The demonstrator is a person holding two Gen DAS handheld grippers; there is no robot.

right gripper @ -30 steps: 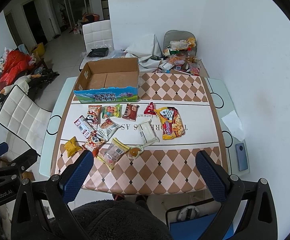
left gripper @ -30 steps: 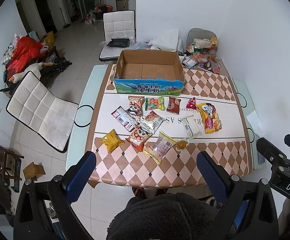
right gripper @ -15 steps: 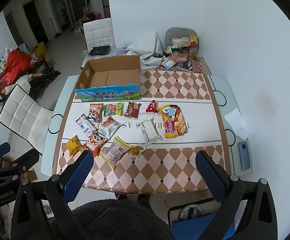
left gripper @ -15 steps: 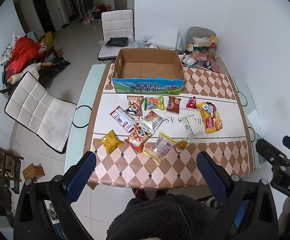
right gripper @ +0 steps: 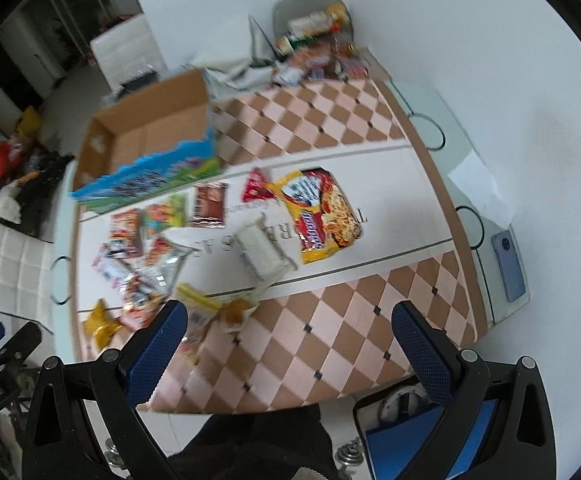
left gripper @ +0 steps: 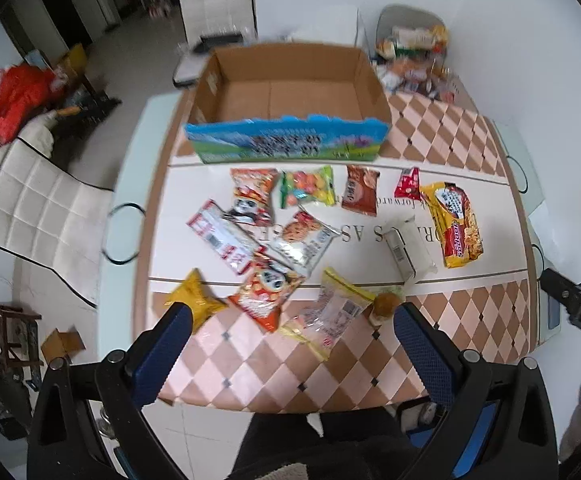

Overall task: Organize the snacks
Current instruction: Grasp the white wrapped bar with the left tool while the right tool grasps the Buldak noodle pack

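Note:
An empty cardboard box [left gripper: 290,92] with a blue printed front stands at the far side of the checkered table [left gripper: 258,368]. In front of it lie several snack packets: a yellow noodle pack [left gripper: 454,220], a white pack [left gripper: 408,250], a brown pack [left gripper: 359,196], a green candy bag [left gripper: 308,192], panda bags [left gripper: 268,288] and a small yellow packet [left gripper: 194,300]. My left gripper [left gripper: 290,344] hangs open above the table's near edge, holding nothing. My right gripper [right gripper: 290,340] is open too, over the near right part of the table, with the noodle pack [right gripper: 322,208] ahead of it.
A blue phone [right gripper: 508,266] lies on the glass edge at the right. White chairs [left gripper: 42,208] stand left and behind the table. A heap of more snacks [left gripper: 414,56] sits at the far right corner. A person's dark clothing [left gripper: 314,448] fills the bottom of both views.
Both grippers have come down and forward toward the table, so the snacks look larger. The right view has swung and tilted to the right. Nothing on the table has moved.

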